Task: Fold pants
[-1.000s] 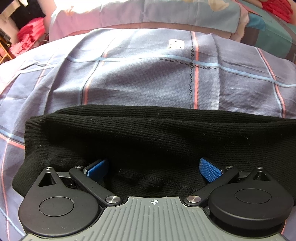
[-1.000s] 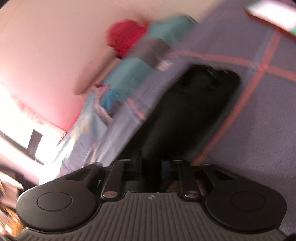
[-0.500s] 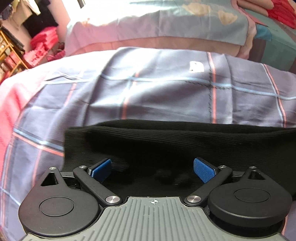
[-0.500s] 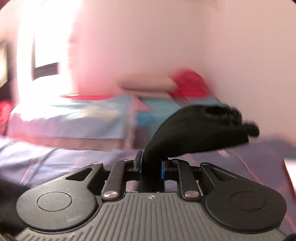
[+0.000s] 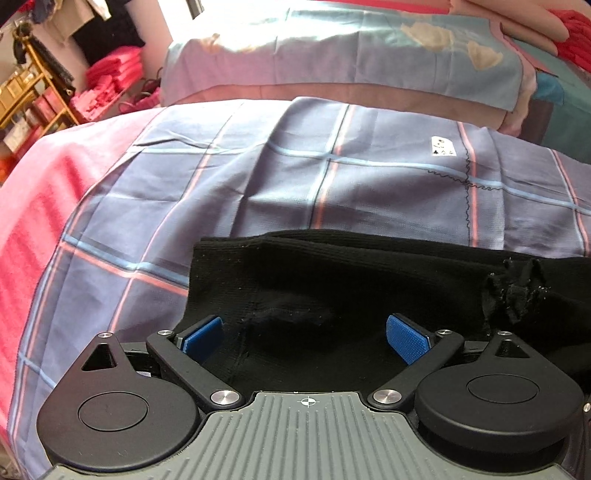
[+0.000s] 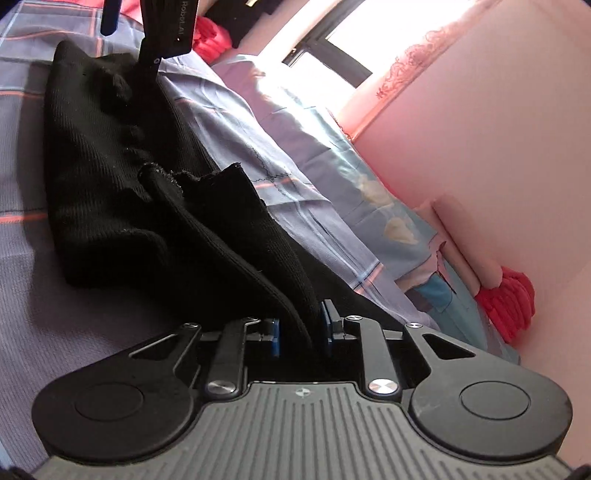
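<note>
Left wrist view: left gripper [image 5: 306, 334] spread wide, blue pads [image 5: 406, 339] well apart, nothing pinched. Black knit pants [image 5: 332, 280] lying folded on the plaid bedsheet [image 5: 258, 173], directly ahead of and between the open fingers; cloth under the fingertips, contact with the pads not certain. Frayed hem edge [image 5: 513, 295] showing on the right part of the pants. Folded quilt [image 5: 332, 48] beyond the sheet; pink clothes stack [image 5: 110, 85] far left. Right wrist view: right gripper [image 6: 300, 332] clamped on a fold of the pants [image 6: 122, 177], cloth squeezed between the blue pads [image 6: 274, 336] and rising away from them toward the bulk of the garment, which rests on the bedsheet [image 6: 55, 317] ahead and left. Raw, frayed edge [image 6: 192, 177] draped over the lower layer. Part of the left gripper [image 6: 162, 29] visible at top left, just above the far end of the pants. Pink wall [image 6: 480, 129] and red cloth [image 6: 513, 306] at right.
</note>
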Motion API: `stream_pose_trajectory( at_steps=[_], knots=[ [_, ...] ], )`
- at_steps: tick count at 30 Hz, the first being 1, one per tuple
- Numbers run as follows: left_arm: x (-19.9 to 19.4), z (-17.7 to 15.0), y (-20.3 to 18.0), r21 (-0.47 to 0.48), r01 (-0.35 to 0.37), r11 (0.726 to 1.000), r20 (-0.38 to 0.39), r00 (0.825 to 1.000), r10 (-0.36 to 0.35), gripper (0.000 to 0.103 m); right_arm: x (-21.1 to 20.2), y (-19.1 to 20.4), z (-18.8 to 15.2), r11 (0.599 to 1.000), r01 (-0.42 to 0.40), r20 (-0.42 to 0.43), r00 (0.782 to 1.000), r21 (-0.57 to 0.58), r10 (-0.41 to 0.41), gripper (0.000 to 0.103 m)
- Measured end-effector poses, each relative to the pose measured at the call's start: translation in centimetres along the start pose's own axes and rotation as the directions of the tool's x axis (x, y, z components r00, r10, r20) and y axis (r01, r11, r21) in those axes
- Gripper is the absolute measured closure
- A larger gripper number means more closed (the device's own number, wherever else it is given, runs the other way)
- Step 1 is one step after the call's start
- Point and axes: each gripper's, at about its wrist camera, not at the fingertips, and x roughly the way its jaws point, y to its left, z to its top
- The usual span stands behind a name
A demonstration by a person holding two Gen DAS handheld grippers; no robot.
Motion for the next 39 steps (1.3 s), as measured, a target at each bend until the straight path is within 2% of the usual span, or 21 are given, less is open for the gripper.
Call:
stream_pose_trajectory(
  at_steps=[8,10,12,15,19,23,26,28,30,32,35,36,37,38,39],
  knots=[
    [-0.6,0.9,-2.3,0.006,0.04,0.999,0.025,0.999,-0.04,0.0,-1.3,1.2,-0.8,1.0,0.014,0.023,1.0,-0.008,-0.014,0.078],
    [-0.4,1.3,-3.7,0.003,0.062,0.998,0.033,0.998,-0.062,0.0,-2.0,1.0,-0.9,1.0,0.02,0.048,0.999,0.009,-0.021,0.078],
    [0.1,1.6,-5.3,-0.001,0.088,0.996,0.03,0.996,-0.088,0.0,-1.8,0.9,-1.0,1.0,0.018,0.039,0.999,0.01,-0.018,0.078],
    [1.9,1.6,-8.4,0.002,0.128,0.992,-0.013,0.992,-0.128,0.0,-1.5,1.5,-1.2,0.999,0.026,0.031,0.999,-0.02,-0.025,0.077],
    [3.9,0.3,-11.4,0.051,0.099,0.994,-0.052,0.994,-0.097,0.0,-2.4,0.6,-2.3,0.998,0.057,0.04,0.998,-0.011,-0.056,0.051],
    [3.6,-0.2,-11.0,0.063,0.105,0.992,-0.035,0.994,-0.103,0.0,-4.5,-2.1,-5.2,0.992,0.125,0.02,0.992,0.025,-0.126,0.036],
    [3.6,-0.8,-10.4,0.064,0.102,0.993,-0.034,0.994,-0.1,0.0,-4.9,-4.7,-7.7,0.97,0.224,-0.056,0.974,0.095,-0.219,0.035],
    [3.5,-1.2,-10.0,0.047,0.105,0.993,-0.029,0.994,-0.103,0.0,-4.3,-6.6,-8.6,0.953,0.242,-0.123,0.967,0.184,-0.222,0.035],
    [3.6,-1.6,-10.0,0.052,0.082,0.995,-0.028,0.996,-0.08,0.0,-3.3,-7.7,-8.3,0.924,0.293,-0.181,0.95,0.246,-0.253,0.036],
    [3.6,-2.0,-10.2,0.059,0.075,0.995,-0.011,0.997,-0.075,0.0,-3.1,-7.4,-7.2,0.935,0.256,-0.132,0.964,0.247,-0.229,0.037],
    [3.6,-2.0,-10.5,0.077,0.058,0.995,-0.002,0.998,-0.058,0.0,-2.2,-6.7,-6.2,0.958,0.25,-0.05,0.968,0.138,-0.245,0.037],
    [3.6,-2.0,-10.6,0.08,0.054,0.995,-0.001,0.999,-0.055,0.0,-1.8,-7.4,-6.5,0.951,0.272,-0.061,0.962,0.144,-0.266,0.037],
    [3.6,-2.1,-10.6,0.08,0.054,0.995,0.001,0.999,-0.054,0.0,-1.3,-8.9,-7.2,0.935,0.296,-0.108,0.954,0.195,-0.279,0.037],
    [3.7,-2.1,-10.8,0.079,0.058,0.995,-0.001,0.998,-0.058,0.0,-1.2,-10.2,-7.8,0.921,0.287,-0.144,0.956,0.263,-0.257,0.036],
    [3.8,-2.2,-10.9,0.08,0.093,0.992,-0.015,0.996,-0.092,0.0,-1.3,-11.0,-8.5,0.904,0.282,-0.18,0.955,0.32,-0.234,0.036]
  ],
)
